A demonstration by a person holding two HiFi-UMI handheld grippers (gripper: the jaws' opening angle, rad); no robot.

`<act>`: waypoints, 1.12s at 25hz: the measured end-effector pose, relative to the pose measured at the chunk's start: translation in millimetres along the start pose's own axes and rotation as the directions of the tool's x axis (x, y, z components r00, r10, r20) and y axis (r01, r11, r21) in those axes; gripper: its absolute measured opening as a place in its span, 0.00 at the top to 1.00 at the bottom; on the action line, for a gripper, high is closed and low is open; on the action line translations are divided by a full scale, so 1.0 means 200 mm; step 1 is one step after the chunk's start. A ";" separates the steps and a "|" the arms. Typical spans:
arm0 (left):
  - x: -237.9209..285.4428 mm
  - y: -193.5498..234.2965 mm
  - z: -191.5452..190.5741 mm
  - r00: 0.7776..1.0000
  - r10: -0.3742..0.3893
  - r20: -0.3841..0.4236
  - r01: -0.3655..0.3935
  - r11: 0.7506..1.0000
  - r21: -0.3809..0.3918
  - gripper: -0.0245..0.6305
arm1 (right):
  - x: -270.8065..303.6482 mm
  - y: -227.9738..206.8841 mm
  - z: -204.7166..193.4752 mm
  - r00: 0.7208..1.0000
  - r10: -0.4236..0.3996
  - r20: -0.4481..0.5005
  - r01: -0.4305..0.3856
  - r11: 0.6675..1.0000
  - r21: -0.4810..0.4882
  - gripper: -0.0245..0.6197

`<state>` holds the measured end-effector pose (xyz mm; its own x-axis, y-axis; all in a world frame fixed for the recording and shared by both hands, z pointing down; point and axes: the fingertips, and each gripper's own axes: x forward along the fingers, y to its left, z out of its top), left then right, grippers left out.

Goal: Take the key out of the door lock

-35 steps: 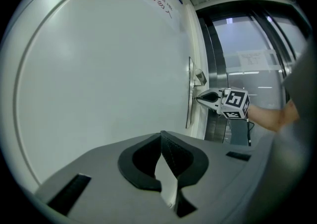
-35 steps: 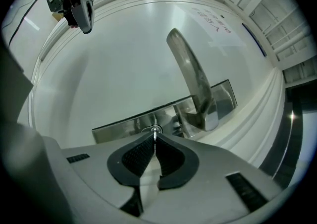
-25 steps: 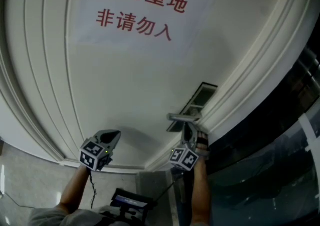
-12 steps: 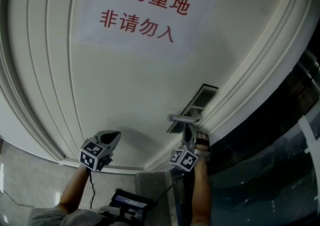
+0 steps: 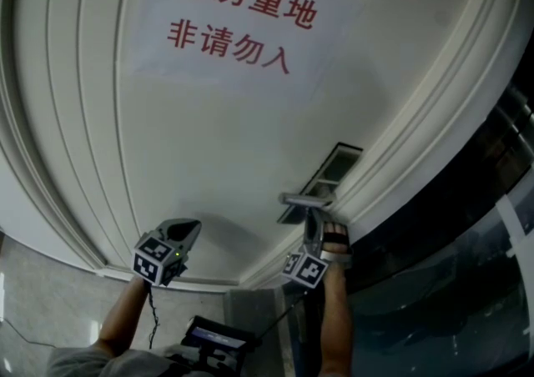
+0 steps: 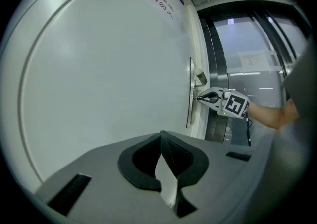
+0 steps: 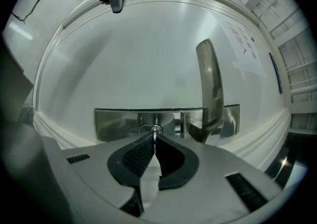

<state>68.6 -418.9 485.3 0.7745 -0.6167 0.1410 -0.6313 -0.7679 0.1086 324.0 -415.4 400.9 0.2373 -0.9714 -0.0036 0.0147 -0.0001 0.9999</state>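
My right gripper (image 7: 154, 138) pinches the small silver metal key (image 7: 155, 129) in the brushed-steel lock plate (image 7: 116, 124), curved steel lever (image 7: 210, 84) at two o'clock; next, I reckon, a straight pull out.

We are looking at a small, thin silver key (image 7: 155, 130). It is sticking in the round keyhole of the door lock (image 7: 119, 121), and its thin edge is pointing toward us. The lock is showing as a shiny silver plate lying flat on the white door (image 7: 148, 59). The right gripper (image 7: 154, 138) is pinching the key, with its dark jaws squeezing together on it.
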 end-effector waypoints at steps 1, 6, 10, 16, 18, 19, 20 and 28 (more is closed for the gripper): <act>0.00 0.00 0.00 1.000 -0.001 0.000 0.001 1.000 0.000 0.95 | 0.00 0.00 -0.01 1.000 -0.004 -0.005 0.004 1.000 -0.011 0.93; 0.00 0.00 -0.02 1.000 -0.006 -0.007 0.006 1.000 -0.007 0.95 | 0.00 0.01 0.02 1.000 -0.002 -0.004 0.002 1.000 -0.004 0.93; 0.00 0.00 -0.03 1.000 -0.009 -0.010 0.009 1.000 -0.009 0.95 | -0.03 0.00 0.00 1.000 -0.001 -0.006 0.001 1.000 0.002 0.93; 0.00 -0.02 0.00 1.000 -0.013 0.003 0.013 1.000 -0.002 0.95 | -0.05 0.00 -0.01 1.000 -0.008 -0.017 0.007 1.000 -0.005 0.93; -0.01 -0.03 0.00 1.000 -0.017 0.001 0.016 1.000 0.002 0.95 | -0.06 0.00 -0.01 1.000 -0.003 -0.017 0.003 1.000 0.001 0.93; -0.01 -0.03 0.01 1.000 -0.016 0.000 0.016 1.000 0.003 0.95 | -0.06 0.01 -0.01 1.000 -0.002 -0.022 0.002 1.000 -0.006 0.93; -0.02 -0.02 0.01 1.000 -0.015 0.001 0.015 1.000 0.004 0.95 | -0.07 0.01 -0.02 1.000 -0.002 -0.026 0.002 1.000 -0.014 0.93; -0.06 -0.01 0.00 1.000 -0.005 0.001 0.005 1.000 0.003 0.95 | -0.08 0.00 0.01 1.000 0.002 -0.013 -0.002 1.000 0.030 0.93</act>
<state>59.9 -409.9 484.1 0.7778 -0.6128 0.1393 -0.6270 -0.7718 0.1059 318.6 -400.4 401.5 0.2500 -0.9682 -0.0018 -0.0143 -0.0056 0.9999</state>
